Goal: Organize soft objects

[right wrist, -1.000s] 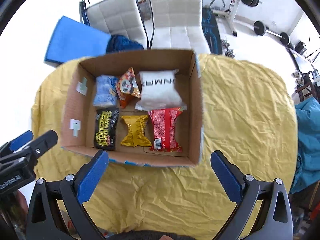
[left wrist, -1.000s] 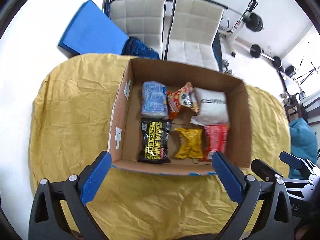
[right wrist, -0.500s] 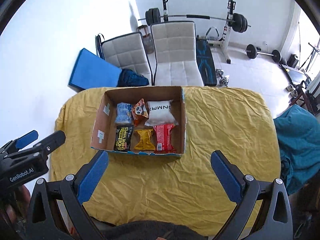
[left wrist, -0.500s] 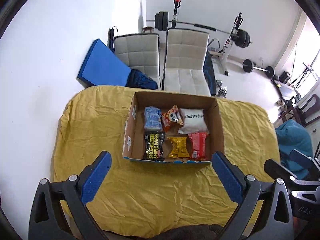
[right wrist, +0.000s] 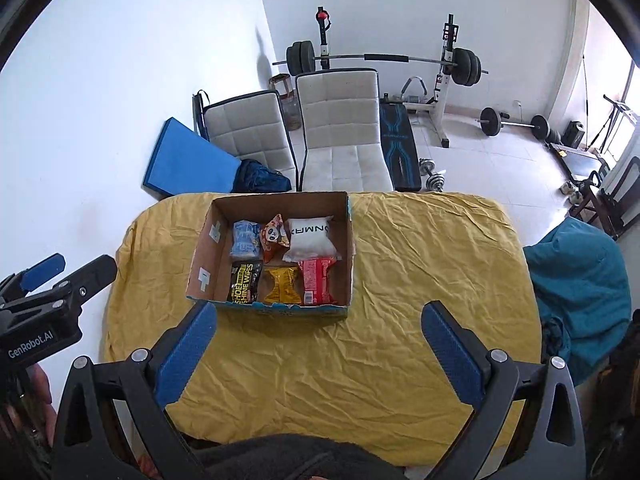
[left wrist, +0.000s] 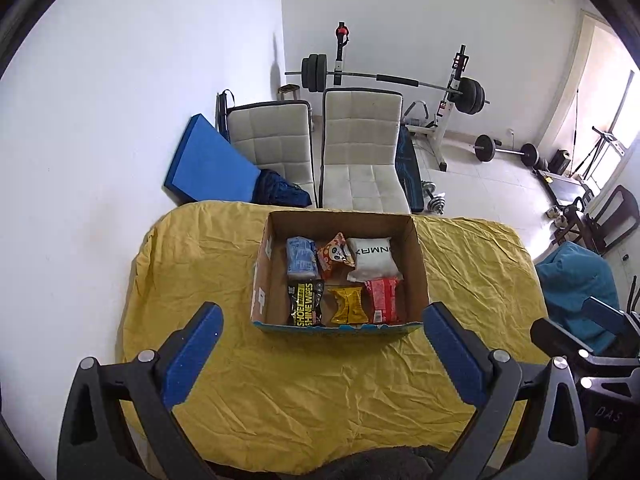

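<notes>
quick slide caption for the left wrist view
Open left gripper above yellow-covered table, facing cardboard box holding six soft packets.

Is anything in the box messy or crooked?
Mostly tidy: six soft packs lie in two rows inside the cardboard box. Only the orange panda snack bag looks odd; it sits tilted and pokes up between the blue pack and the white pack. Nothing is spilled on the yellow cloth.

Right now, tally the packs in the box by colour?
Inside the cardboard box:
Blue pack: 1
Orange pack: 1
White pack: 1
Black pack: 1
Yellow pack: 1
Red pack: 1
Total: 6
</notes>
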Action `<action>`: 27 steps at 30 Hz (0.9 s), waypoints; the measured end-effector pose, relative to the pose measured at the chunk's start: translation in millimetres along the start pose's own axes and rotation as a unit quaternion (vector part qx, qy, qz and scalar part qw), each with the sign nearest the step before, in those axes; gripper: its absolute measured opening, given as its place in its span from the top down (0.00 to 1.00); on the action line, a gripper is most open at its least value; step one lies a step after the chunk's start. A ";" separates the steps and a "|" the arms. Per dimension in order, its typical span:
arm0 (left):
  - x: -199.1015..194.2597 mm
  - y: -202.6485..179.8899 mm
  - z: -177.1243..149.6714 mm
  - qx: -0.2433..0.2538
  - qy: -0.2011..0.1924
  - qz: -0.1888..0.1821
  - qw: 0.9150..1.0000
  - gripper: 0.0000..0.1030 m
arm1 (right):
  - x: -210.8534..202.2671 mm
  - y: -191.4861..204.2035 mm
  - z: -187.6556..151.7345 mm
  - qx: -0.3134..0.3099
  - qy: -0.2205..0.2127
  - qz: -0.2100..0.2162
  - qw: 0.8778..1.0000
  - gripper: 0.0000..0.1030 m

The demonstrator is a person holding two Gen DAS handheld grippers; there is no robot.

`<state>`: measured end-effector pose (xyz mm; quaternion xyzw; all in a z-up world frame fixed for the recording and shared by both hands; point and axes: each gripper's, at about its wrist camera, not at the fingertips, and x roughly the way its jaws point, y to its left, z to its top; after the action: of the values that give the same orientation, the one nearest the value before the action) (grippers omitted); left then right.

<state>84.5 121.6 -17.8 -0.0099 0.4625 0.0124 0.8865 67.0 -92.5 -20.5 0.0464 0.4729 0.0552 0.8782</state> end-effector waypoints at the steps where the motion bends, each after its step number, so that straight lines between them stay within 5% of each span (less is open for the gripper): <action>1: 0.1 -0.4 -1.3 -0.001 0.002 -0.002 1.000 0.00 | -1.8 -1.9 -0.2 0.004 -0.002 -0.001 1.000 0.00; 27: -0.9 -6.2 -21.1 -0.004 0.019 -0.003 1.000 0.00 | -5.6 -8.3 -9.2 0.016 -0.009 -0.037 0.999 0.00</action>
<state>66.9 114.8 -29.1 -0.0146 0.4789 0.0115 0.8777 56.7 -101.3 -22.0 0.0431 0.4674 0.0149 0.8829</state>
